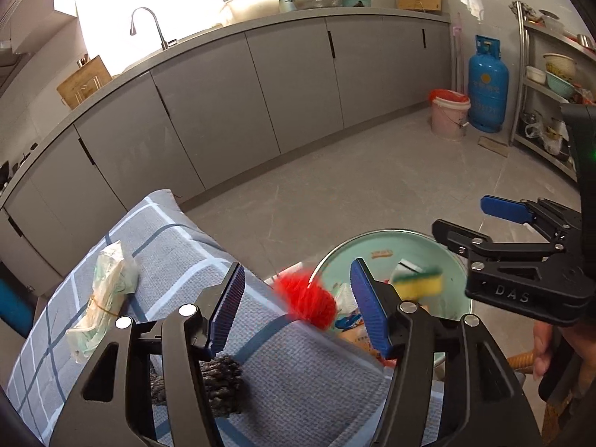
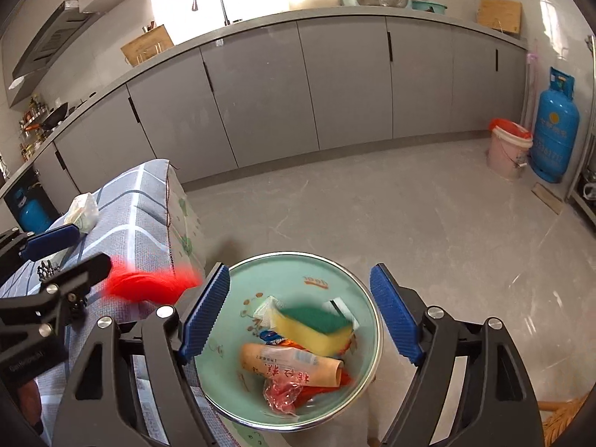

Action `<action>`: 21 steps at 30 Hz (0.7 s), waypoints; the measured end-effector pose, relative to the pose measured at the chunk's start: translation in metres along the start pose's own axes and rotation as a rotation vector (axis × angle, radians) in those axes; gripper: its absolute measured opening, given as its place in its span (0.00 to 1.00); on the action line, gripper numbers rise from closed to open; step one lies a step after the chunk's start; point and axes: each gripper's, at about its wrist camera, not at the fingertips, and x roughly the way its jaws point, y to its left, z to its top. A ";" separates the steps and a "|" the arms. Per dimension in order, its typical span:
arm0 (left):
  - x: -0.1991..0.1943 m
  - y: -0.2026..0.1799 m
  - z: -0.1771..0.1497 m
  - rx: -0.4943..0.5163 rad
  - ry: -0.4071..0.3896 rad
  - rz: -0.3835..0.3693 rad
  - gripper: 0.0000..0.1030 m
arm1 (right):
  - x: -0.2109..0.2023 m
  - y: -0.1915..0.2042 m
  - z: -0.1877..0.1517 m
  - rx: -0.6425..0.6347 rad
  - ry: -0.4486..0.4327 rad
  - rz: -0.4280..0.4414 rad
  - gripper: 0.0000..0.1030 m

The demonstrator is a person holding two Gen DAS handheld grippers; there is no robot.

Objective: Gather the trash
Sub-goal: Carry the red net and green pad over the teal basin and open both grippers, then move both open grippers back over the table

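Closest in the left wrist view, the left gripper (image 1: 298,305) has its blue pads apart with nothing pressed between them; under its left finger, at about seven o'clock, a dark knitted scrubber (image 1: 219,383) lies on the grey checked cloth (image 1: 298,372). Between the fingers and drifting toward one o'clock, a red fluffy ball (image 1: 309,298) shows as a blur at the cloth's edge, apparently falling free toward the basin rather than held. Just past it, at about two o'clock, sits the mint-green basin (image 1: 383,238), the collecting place, already holding wrappers and a yellow sponge with a green face (image 1: 421,283), itself blurred as if dropping in. In the right wrist view the right gripper (image 2: 301,313) hangs directly over that basin, its jaws wide apart and clamped on nothing, the sponge lying between and below them with its long axis running from nine to three o'clock. Farther off on the cloth, at ten o'clock from the left gripper, lies a wad of pale plastic bags (image 1: 100,301) bound with a rubber band, its long axis running from seven to one o'clock. That wad and the scrubber look like the remaining trash; both lie on the left hand's side, so the left gripper is the nearer one for the next pick, I judge.
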 end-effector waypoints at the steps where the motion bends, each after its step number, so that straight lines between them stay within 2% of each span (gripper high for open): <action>1: -0.001 0.003 0.000 -0.007 0.000 0.006 0.57 | -0.001 0.000 -0.002 0.005 0.001 -0.001 0.75; 9: -0.017 0.025 -0.010 -0.045 -0.013 0.049 0.59 | -0.015 0.006 -0.010 0.035 0.003 0.008 0.75; 12: -0.031 0.036 -0.017 -0.052 -0.039 0.094 0.72 | -0.023 0.015 -0.008 0.027 -0.007 0.021 0.76; 18: -0.056 0.068 -0.039 -0.090 -0.048 0.167 0.72 | -0.033 0.054 -0.006 -0.010 -0.004 0.086 0.76; 21: -0.067 0.091 -0.058 -0.125 -0.037 0.219 0.78 | -0.037 0.084 -0.005 -0.051 -0.003 0.136 0.76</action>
